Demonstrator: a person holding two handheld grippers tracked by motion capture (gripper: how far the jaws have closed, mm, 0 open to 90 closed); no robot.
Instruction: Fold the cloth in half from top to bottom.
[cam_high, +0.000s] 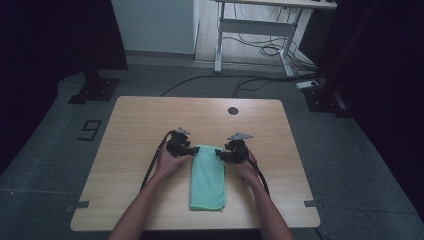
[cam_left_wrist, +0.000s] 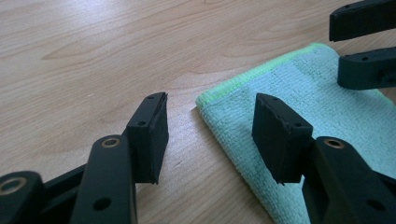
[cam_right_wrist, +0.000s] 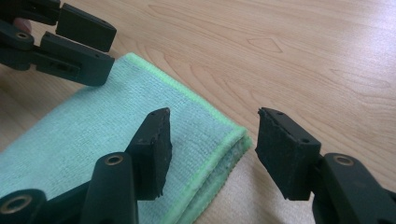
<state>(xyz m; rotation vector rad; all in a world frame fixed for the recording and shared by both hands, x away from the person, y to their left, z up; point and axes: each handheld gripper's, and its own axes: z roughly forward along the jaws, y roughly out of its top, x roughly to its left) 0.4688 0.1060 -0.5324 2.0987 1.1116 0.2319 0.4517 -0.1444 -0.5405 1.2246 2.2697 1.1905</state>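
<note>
A folded light-green cloth (cam_high: 208, 177) lies lengthwise on the wooden table (cam_high: 135, 130), long side running toward me. My left gripper (cam_high: 192, 150) is at the cloth's far left corner and my right gripper (cam_high: 220, 154) at its far right corner, facing each other. In the left gripper view the left gripper (cam_left_wrist: 210, 100) stands open, one jaw over bare wood and the other over the cloth (cam_left_wrist: 308, 93), with the right gripper (cam_left_wrist: 335, 49) beyond. In the right gripper view the right gripper (cam_right_wrist: 213, 112) is open astride the folded corner of the cloth (cam_right_wrist: 93, 130), and the left gripper (cam_right_wrist: 113, 49) is open too.
A round dark grommet (cam_high: 233, 110) sits near the table's far edge. Cables trail from both grippers along the forearms. Beyond the table stand a white desk frame (cam_high: 255, 30) and floor cables.
</note>
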